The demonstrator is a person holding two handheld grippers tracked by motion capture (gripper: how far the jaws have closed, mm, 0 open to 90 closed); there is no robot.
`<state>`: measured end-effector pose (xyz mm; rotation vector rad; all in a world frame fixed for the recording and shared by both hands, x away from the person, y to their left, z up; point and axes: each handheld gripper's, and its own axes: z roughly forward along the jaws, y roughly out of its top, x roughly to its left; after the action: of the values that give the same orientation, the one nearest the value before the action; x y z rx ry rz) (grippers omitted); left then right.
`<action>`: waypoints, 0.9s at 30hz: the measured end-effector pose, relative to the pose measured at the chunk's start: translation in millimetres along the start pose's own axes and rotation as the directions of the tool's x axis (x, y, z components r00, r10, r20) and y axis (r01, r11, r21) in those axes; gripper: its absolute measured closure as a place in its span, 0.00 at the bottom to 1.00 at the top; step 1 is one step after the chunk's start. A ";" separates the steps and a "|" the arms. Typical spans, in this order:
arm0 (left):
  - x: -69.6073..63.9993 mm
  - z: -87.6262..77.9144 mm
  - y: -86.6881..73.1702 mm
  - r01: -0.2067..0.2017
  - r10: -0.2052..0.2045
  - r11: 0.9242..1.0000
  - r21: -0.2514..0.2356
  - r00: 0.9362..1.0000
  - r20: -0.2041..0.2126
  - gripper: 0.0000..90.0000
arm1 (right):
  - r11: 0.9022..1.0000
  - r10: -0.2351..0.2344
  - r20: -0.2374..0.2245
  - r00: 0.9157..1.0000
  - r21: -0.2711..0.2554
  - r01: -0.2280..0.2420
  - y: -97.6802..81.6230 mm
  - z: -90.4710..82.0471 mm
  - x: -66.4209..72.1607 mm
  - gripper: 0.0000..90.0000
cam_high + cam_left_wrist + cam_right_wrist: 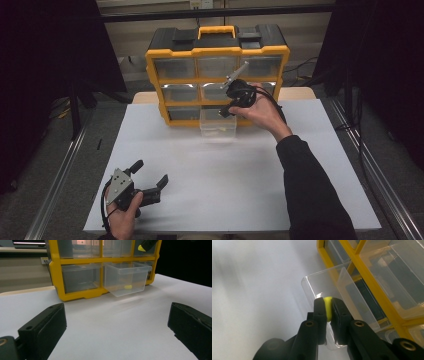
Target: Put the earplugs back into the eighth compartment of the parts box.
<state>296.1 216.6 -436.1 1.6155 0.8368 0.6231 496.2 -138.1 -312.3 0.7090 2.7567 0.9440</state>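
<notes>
left gripper: your jaws stand spread wide, low over the white table, nothing between them.
right gripper: your jaws pinch a small yellow piece, held above the pulled-out clear drawer.
drawer: it juts from the bottom row of the yellow organizer; another small yellow bit lies inside.

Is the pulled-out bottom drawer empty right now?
No: in the left gripper view a small yellow piece lies on the floor of the clear drawer pulled out from the yellow organizer.
</notes>
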 end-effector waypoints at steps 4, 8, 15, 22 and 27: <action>-0.2 0.3 -0.1 0.006 -0.006 1.000 -0.003 1.000 -0.002 0.02 | 1.000 0.016 0.002 1.000 0.016 -0.016 -0.8 3.3 -5.9 0.92; -0.1 0.3 -0.1 0.008 -0.008 1.000 -0.002 1.000 -0.002 0.02 | 0.999 0.029 0.001 1.000 0.035 -0.029 1.1 4.5 -11.0 0.92; -0.2 0.5 -0.2 0.009 -0.009 1.000 -0.001 1.000 -0.001 0.02 | 0.997 0.049 0.003 0.999 0.053 -0.049 -1.6 10.5 -18.7 0.92; -0.3 0.2 0.0 0.010 -0.010 1.000 -0.003 1.000 0.000 0.02 | 0.997 0.048 0.001 0.999 0.068 -0.048 -4.3 18.9 -21.4 0.92; -0.1 0.3 -0.2 0.010 -0.010 1.000 -0.003 1.000 0.000 0.02 | 0.996 0.040 -0.009 0.999 0.079 -0.039 -4.9 29.5 -22.3 0.92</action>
<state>296.3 216.4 -436.3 1.6076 0.8430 0.6174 522.1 -136.1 -339.0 0.7760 2.8126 0.8536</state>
